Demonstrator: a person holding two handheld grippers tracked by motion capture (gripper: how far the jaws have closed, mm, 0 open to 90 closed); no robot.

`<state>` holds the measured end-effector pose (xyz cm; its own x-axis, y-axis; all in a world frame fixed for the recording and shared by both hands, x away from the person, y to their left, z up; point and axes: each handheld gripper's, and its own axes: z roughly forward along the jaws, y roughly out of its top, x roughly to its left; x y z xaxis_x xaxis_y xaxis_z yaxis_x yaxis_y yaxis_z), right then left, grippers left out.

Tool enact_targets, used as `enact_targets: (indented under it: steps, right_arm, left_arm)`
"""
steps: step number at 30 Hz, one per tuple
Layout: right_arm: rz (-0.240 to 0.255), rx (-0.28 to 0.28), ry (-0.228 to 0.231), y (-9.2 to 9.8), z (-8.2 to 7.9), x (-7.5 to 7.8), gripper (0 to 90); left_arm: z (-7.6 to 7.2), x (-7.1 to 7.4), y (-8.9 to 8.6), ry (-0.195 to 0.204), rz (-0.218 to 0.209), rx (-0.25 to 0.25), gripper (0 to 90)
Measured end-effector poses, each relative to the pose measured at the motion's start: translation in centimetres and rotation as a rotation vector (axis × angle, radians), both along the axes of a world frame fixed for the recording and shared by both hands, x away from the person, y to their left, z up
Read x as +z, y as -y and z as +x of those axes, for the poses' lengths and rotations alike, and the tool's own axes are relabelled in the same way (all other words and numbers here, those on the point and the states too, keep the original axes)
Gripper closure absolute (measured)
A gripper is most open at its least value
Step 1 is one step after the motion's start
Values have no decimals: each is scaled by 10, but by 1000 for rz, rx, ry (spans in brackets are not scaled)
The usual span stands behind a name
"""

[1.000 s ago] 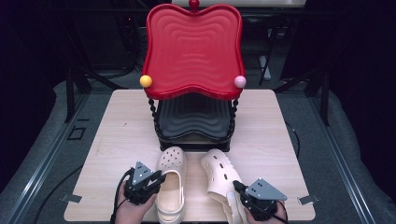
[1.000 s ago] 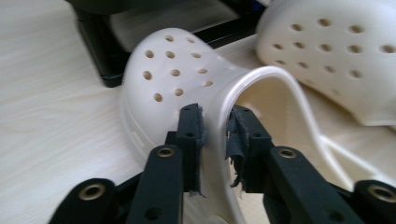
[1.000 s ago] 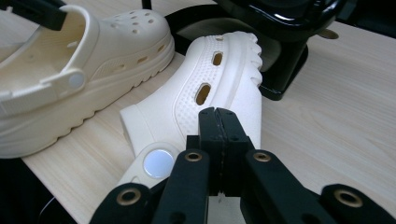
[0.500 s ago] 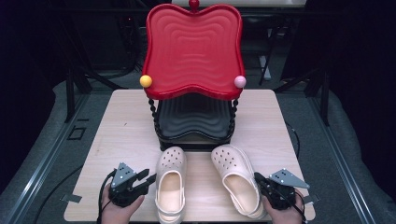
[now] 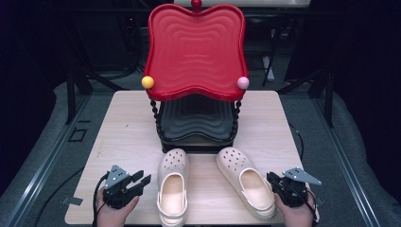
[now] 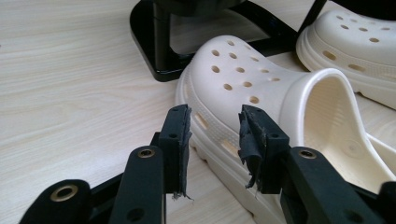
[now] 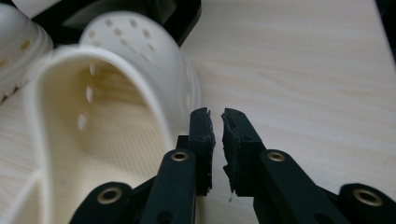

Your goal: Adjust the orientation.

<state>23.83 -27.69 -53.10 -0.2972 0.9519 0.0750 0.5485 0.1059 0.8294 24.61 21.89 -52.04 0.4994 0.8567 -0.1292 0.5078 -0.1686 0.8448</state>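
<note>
Clogs – left clog (image 5: pixel 173 187) and right clog (image 5: pixel 246 182) now upright, side by side before rack (image 5: pixel 196 127); left gripper (image 5: pixel 137 182) and right gripper (image 5: pixel 273 182) withdrawn outward, jaws just opening, nothing between – placement looks complete.

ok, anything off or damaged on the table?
The right clog sits askew, toe angled toward the left clog, which lies straight. The rubber pads on the left gripper and right gripper look frayed and torn at the edges. Nothing spilled.

A red wavy-topped stand (image 5: pixel 196 49) rests at the wooden table's (image 5: pixel 127 137) back.
</note>
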Motion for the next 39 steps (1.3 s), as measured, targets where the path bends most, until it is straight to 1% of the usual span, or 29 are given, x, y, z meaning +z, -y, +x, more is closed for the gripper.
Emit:
enact_targets:
  steps: [1, 2, 3, 4, 5, 6, 7, 8, 10, 11, 12, 13, 15, 16, 17, 18, 19, 21, 23, 24, 25, 28, 30, 32, 34, 35, 36, 37, 39]
  right_arm:
    - [0, 0, 0, 0, 0, 0, 811]
    - [2, 3, 23, 0, -2, 4, 782]
    - [9, 17, 42, 0, -3, 8, 770]
    - [9, 47, 76, -2, -8, 17, 740]
    - [4, 65, 94, -4, -9, 20, 727]
    - [4, 79, 103, -7, -10, 22, 711]
    - [4, 79, 103, -7, -10, 22, 711]
    - [2, 98, 102, -10, -10, 23, 697]
    - [-23, 139, 87, -18, -4, 20, 661]
    - [-23, 139, 87, -18, -4, 20, 661]
    - [-50, 165, 60, -23, 2, 17, 656]
    - [-50, 165, 60, -23, 2, 17, 656]
    - [-87, 188, 41, -28, 8, 16, 641]
    - [-128, 205, 50, -32, 14, 16, 631]
    - [-128, 205, 50, -32, 14, 16, 631]
    - [-156, 216, 50, -36, 20, 16, 631]
    - [-156, 216, 50, -36, 20, 16, 631]
    - [-184, 232, 44, -39, 25, 14, 632]
    - [-213, 256, 16, -41, 27, 13, 636]
    - [-218, 262, 11, -42, 28, 12, 643]
    - [-222, 264, 22, -43, 29, 11, 662]
    - [-228, 238, 36, -43, 30, 12, 753]
    - [-226, 235, 34, -43, 29, 13, 764]
    - [-235, 231, -10, -44, 27, 17, 778]
    - [-229, 226, -33, -49, 23, 20, 803]
    - [-229, 226, -33, -49, 23, 20, 803]
    - [-212, 222, -48, -51, 21, 22, 810]
    - [-193, 212, -45, -54, 20, 23, 819]
    - [-189, 223, -61, -60, 16, 26, 831]
  left_arm:
    - [0, 0, 0, 0, 0, 0, 629]
    - [0, 0, -2, 4, -8, 7, 629]
    - [0, 1, -3, 4, -10, 14, 629]
    - [0, 1, -5, 3, -12, 16, 626]
    - [0, 1, -6, 7, -19, 20, 625]
    - [1, 1, -8, 0, -19, 29, 623]
    - [1, 1, -8, 0, -19, 29, 623]
    - [2, 0, -9, 2, -28, 33, 623]
    - [2, -1, -10, -8, -30, 36, 620]
    - [2, -1, -11, -10, -27, 38, 620]
    - [3, -2, -11, -7, -30, 42, 620]
    - [3, -2, -11, -7, -30, 42, 620]
    - [3, -2, -12, -7, -30, 43, 620]
    - [3, -2, -13, -11, -28, 43, 620]
    - [4, -3, -13, -10, -30, 44, 620]
    - [4, -3, -13, -12, -32, 49, 620]
    - [4, -3, -14, -13, -34, 51, 620]
    - [4, -3, -15, -13, -35, 51, 620]
    - [4, -3, -16, -13, -37, 52, 620]
    - [4, -3, -16, -14, -37, 52, 620]
    - [4, -3, -16, -14, -35, 52, 620]
    - [5, -5, -15, -20, -38, 52, 620]
    - [5, -5, -15, -21, -37, 51, 620]
    - [5, -6, -14, -22, -38, 50, 620]
    - [5, -6, -14, -20, -39, 52, 620]
    - [5, -6, -14, -20, -40, 52, 620]
    - [5, -6, -14, -20, -42, 51, 620]
    - [5, -6, -13, -19, -45, 50, 620]
    - [4, -5, -13, -25, -41, 43, 620]
